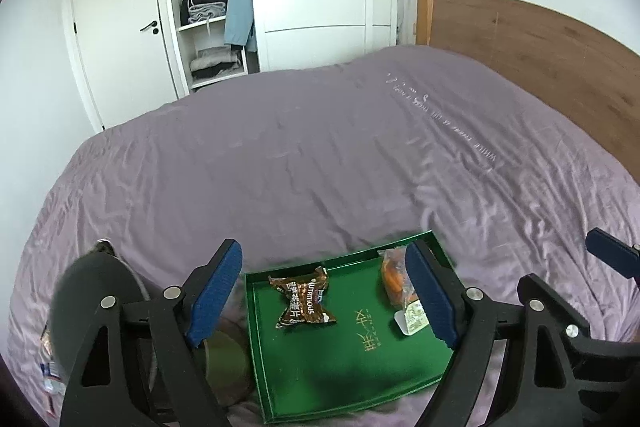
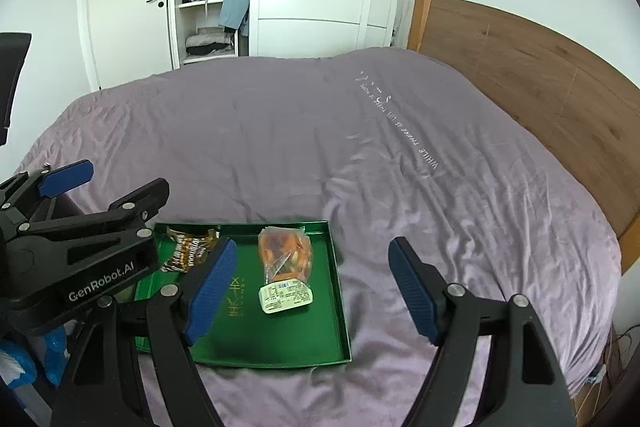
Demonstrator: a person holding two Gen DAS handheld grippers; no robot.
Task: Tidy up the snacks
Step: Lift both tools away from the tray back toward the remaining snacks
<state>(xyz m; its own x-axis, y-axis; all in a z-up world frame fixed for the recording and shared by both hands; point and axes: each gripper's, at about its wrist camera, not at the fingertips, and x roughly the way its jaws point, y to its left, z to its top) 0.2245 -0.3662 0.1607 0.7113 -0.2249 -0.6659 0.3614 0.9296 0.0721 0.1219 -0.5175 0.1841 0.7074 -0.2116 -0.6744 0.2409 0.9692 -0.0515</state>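
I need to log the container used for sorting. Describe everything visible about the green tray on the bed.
The green tray is a shallow rectangle with a low raised rim, glossy like lacquered metal or card, with gold characters printed on its floor. It lies flat on the purple bedspread near the bed's front edge. Inside lie a brown snack packet and a clear packet of orange snacks with a white label. No gripper touches it.
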